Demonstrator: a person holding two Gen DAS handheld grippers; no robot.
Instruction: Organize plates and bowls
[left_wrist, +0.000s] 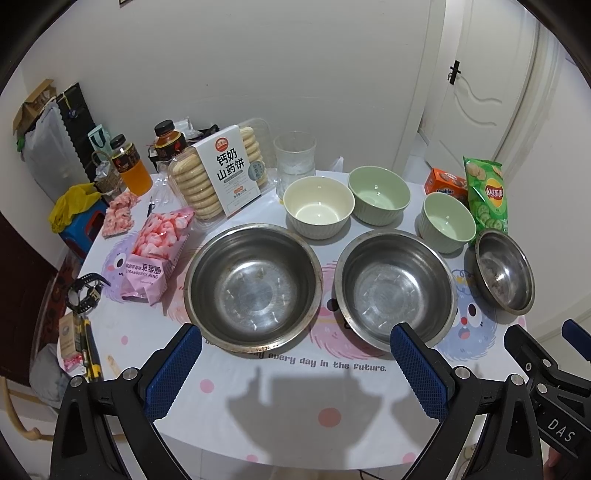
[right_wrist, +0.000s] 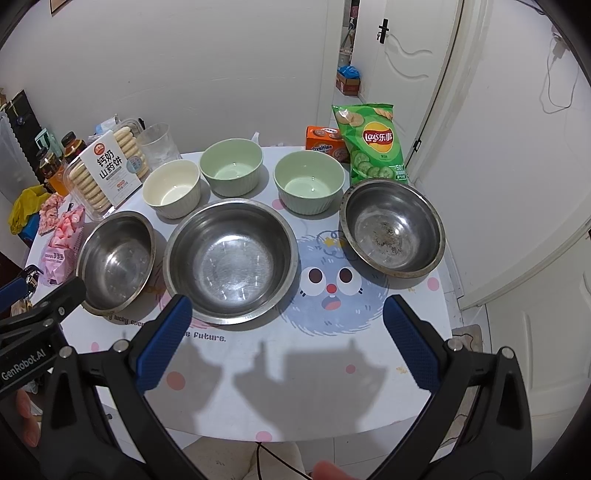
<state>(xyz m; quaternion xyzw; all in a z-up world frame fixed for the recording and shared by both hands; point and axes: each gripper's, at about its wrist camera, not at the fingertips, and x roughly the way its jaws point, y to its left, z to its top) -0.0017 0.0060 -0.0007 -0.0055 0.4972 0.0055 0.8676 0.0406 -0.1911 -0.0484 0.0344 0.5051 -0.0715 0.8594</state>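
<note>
Three steel bowls stand in a row on the round table (left_wrist: 295, 406): a large one (left_wrist: 253, 288), a second large one (left_wrist: 395, 291) and a smaller one (left_wrist: 504, 271). Behind them are a cream ribbed bowl (left_wrist: 318, 206) and two green ribbed bowls (left_wrist: 378, 199) (left_wrist: 447, 221). All are empty and apart from each other. My left gripper (left_wrist: 295, 341) hovers open in front of the two large steel bowls. My right gripper (right_wrist: 288, 306) hovers open, holding nothing, between the middle steel bowl (right_wrist: 231, 258) and the small steel bowl (right_wrist: 393, 229).
A biscuit pack (left_wrist: 221, 173), glass cup (left_wrist: 295, 158), two drink bottles (left_wrist: 127, 166), pink snack bags (left_wrist: 155, 254) and a watch (left_wrist: 86, 291) crowd the table's left and back. A green chip bag (right_wrist: 373, 142) and orange box (right_wrist: 325, 144) stand at the back right. A door (right_wrist: 406, 74) is beyond.
</note>
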